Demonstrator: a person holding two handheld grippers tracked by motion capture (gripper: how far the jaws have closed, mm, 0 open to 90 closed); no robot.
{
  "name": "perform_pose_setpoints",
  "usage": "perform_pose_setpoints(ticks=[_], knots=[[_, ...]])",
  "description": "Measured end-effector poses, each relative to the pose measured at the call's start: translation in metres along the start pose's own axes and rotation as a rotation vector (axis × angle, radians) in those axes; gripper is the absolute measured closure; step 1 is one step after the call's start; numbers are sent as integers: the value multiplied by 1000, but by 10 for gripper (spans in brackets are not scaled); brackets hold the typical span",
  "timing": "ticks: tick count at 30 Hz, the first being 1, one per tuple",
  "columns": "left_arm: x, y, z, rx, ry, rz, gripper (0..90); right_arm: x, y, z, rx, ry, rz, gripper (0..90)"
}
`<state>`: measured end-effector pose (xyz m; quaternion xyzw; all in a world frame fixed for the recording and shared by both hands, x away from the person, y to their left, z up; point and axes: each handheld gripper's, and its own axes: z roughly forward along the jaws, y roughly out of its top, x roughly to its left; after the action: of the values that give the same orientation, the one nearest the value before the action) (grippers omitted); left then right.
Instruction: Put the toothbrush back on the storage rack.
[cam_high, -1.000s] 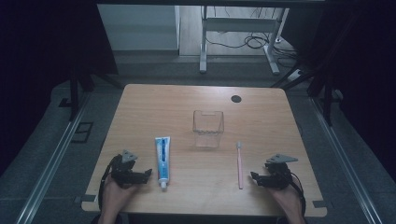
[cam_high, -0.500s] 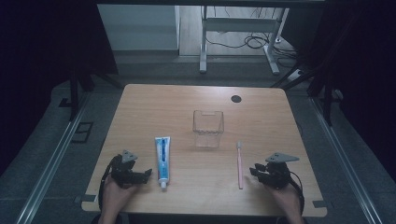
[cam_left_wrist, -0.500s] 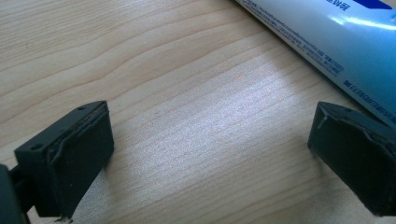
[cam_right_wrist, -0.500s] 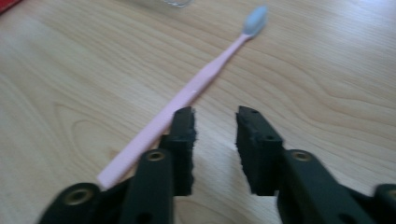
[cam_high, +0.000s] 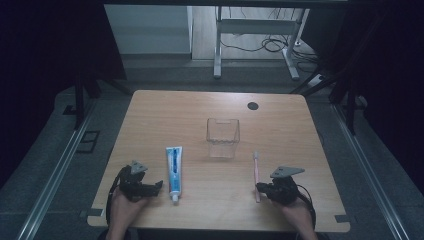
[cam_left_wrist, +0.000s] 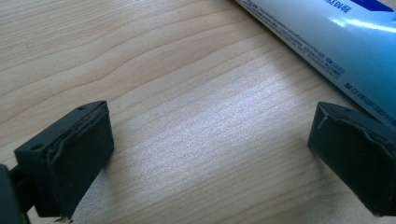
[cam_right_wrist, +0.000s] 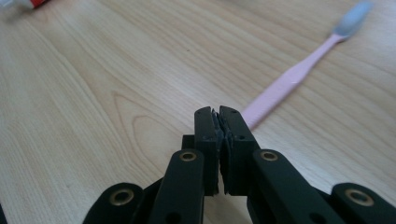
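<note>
A pink toothbrush (cam_high: 256, 172) lies on the wooden table (cam_high: 200, 115), right of centre, its head pointing away. My right gripper (cam_high: 260, 188) is shut at the handle's near end. In the right gripper view its jaws (cam_right_wrist: 218, 114) are pressed together, and the toothbrush (cam_right_wrist: 289, 84) runs away behind them; the end of the handle is hidden, and whether it is touched I cannot tell. A blue and white toothpaste tube (cam_high: 174, 169) lies left of centre, cap toward me. My left gripper (cam_high: 159, 186) rests open just left of the cap. Bare wood shows between its pads (cam_left_wrist: 210, 140), with the tube (cam_left_wrist: 336, 42) beside the right pad.
A clear plastic cup (cam_high: 223, 137) stands upright in the middle of the table, beyond both items. A small black disc (cam_high: 253, 106) sits near the far edge. A metal table frame (cam_high: 255, 30) and cables stand on the floor beyond.
My right gripper has edged a little to the left, up to the near end of the toothbrush handle. The left gripper and the objects have not moved.
</note>
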<state>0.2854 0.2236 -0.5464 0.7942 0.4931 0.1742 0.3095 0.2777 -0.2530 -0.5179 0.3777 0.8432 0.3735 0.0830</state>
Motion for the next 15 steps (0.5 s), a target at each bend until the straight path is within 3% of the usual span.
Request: perform_pose_setpoints(ticks=[6,15], knots=[[0,0,0,0,0,0,3,6,0,9,26,17,-17,864],[0,0,0,0,0,0,3,3,-1,6,31,-8,-23,864]])
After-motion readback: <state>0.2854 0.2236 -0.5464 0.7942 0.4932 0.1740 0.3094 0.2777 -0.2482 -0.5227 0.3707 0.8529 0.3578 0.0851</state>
